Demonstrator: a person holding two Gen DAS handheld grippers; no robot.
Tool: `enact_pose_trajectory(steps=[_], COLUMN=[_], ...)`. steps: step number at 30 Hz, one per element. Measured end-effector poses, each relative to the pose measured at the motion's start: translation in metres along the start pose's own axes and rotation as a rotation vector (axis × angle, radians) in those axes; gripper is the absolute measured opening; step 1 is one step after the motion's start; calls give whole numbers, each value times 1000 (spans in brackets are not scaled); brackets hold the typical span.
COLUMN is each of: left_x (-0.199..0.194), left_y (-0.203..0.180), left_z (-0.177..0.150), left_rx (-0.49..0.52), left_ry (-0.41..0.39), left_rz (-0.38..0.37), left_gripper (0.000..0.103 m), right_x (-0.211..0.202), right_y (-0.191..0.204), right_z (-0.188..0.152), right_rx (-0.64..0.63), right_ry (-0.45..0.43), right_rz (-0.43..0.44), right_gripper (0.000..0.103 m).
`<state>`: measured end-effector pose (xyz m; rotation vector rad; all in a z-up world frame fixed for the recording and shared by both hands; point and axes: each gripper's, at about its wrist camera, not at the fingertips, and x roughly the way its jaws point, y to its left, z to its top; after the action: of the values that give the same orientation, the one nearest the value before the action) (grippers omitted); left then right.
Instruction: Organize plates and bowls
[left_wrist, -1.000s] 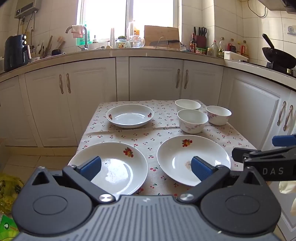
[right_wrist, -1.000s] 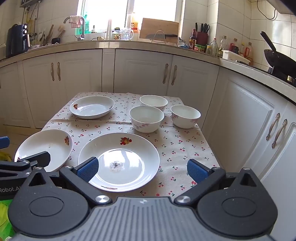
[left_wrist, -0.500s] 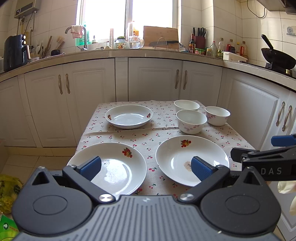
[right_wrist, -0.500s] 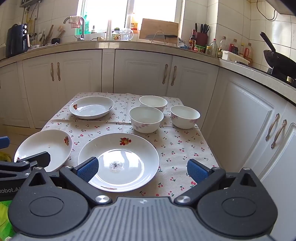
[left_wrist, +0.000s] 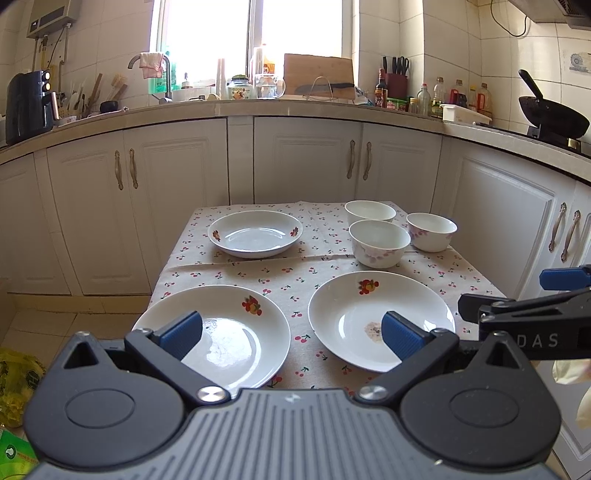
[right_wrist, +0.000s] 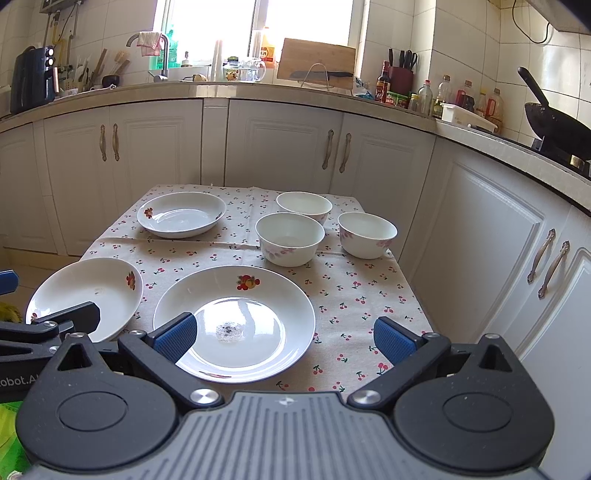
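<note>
Three white plates with fruit prints lie on the cherry-print tablecloth (left_wrist: 258, 273): a near left plate (left_wrist: 236, 332), a near right plate (left_wrist: 369, 317) and a far plate (left_wrist: 255, 233). Three white bowls stand at the far right: a front bowl (left_wrist: 379, 243), a back bowl (left_wrist: 370, 211) and a right bowl (left_wrist: 431, 231). My left gripper (left_wrist: 291, 334) is open and empty, above the table's near edge between the two near plates. My right gripper (right_wrist: 284, 339) is open and empty, above the near right plate (right_wrist: 234, 321). Its fingers also show in the left wrist view (left_wrist: 517, 310).
White cabinets (left_wrist: 306, 162) and a cluttered counter run behind and to the right of the table. A black wok (left_wrist: 554, 118) sits on the right counter. The floor to the left holds yellow and green bags (left_wrist: 14, 380).
Both views have barely shifted. The plates and bowls have not moved, and both grippers stay open.
</note>
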<state>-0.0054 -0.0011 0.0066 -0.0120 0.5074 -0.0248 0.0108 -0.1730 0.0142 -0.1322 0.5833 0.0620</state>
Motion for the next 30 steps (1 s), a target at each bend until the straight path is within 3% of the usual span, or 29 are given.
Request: enact_pose_trajectory(steps=[30], left_x=[0], left_y=[1], left_z=[1], left_rx=[1], left_ry=[-1], left_rz=[-3], left_gripper=[102], right_x=[1], right_y=[-1], right_z=[1], right_rx=[-6], right_ry=[0], right_rz=[-9], right_gripper=[103])
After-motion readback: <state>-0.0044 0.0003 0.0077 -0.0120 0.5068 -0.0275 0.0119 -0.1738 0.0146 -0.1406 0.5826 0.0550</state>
